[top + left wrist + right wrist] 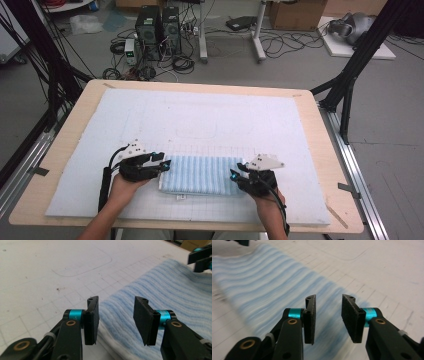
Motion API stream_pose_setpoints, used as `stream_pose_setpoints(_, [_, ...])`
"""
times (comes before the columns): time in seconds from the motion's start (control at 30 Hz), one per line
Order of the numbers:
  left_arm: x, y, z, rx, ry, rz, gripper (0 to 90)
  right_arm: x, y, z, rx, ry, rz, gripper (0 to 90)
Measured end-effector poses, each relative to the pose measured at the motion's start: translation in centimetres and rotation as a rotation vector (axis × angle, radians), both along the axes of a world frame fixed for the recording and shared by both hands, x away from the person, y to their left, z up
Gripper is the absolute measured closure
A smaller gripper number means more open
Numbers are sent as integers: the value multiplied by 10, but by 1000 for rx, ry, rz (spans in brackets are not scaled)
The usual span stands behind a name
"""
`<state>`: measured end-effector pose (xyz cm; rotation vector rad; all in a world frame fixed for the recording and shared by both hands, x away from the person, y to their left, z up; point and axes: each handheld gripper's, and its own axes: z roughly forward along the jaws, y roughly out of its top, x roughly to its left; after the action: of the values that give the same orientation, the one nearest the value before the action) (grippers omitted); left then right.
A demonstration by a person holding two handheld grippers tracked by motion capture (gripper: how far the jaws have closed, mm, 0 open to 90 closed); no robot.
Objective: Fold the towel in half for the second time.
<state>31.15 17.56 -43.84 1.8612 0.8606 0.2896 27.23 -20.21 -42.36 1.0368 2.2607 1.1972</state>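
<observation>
1. Towel (200,175), pale blue and ribbed, lies flat on the white gridded foam mat (200,120) that covers the wooden bench (70,130). It sits near the mat's front edge, midway between the two hands. It looks folded into a thick rectangle, with a white underlayer showing at its near-left corner in the left gripper view. A flat, squared-up lie like this probably suits a fold or a lift from both short ends.

2. Left claw (166,164) comes at the towel's left short edge and points inward along the bench. Its jaws are spread with nothing between the pads. In the left gripper view the towel's corner (117,315) lies just ahead of and under the gap, apart from both pads as far as I can tell.

3. Right claw (235,175) mirrors it at the right short edge, jaws likewise parted and holding nothing. In the right gripper view the towel (267,282) is blurred and runs ahead from under the jaws. I judge both claws are lining up to take opposite ends together.
</observation>
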Motion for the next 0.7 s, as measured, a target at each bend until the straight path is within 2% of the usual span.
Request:
stream_pose_setpoints(0.07, [9,-2,-3,18,22,15,625,15,3,-4,-20,20,-2,650])
stream_pose_setpoints(0.17, [18,-6,-8,85,44,28,671,28,8,-13,-79,45,0,650])
stream_pose_setpoints(0.23, [20,-8,-11,125,40,17,683,30,9,-16,-100,48,8,647])
stream_pose_setpoints(0.3, [22,-10,-12,131,51,27,689,29,7,-17,-112,43,15,629])
stream_pose_setpoints(0.33, [22,-10,-12,149,46,23,690,28,6,-17,-112,42,18,623])
stream_pose_setpoints(0.4, [24,-11,-12,156,42,25,692,26,4,-17,-121,33,26,607])
stream_pose_setpoints(0.47, [26,-10,-12,148,48,22,692,23,0,-17,-121,26,23,577])
stream_pose_setpoints(0.5, [26,-10,-12,130,48,25,692,22,-4,-17,-108,26,17,563])
stream_pose_setpoints(0.6, [27,-2,-8,60,7,4,670,22,-13,-12,-71,1,-17,534])
stream_pose_setpoints(0.7, [25,3,-2,1,-35,-5,603,22,-23,-6,-31,-22,-50,479])
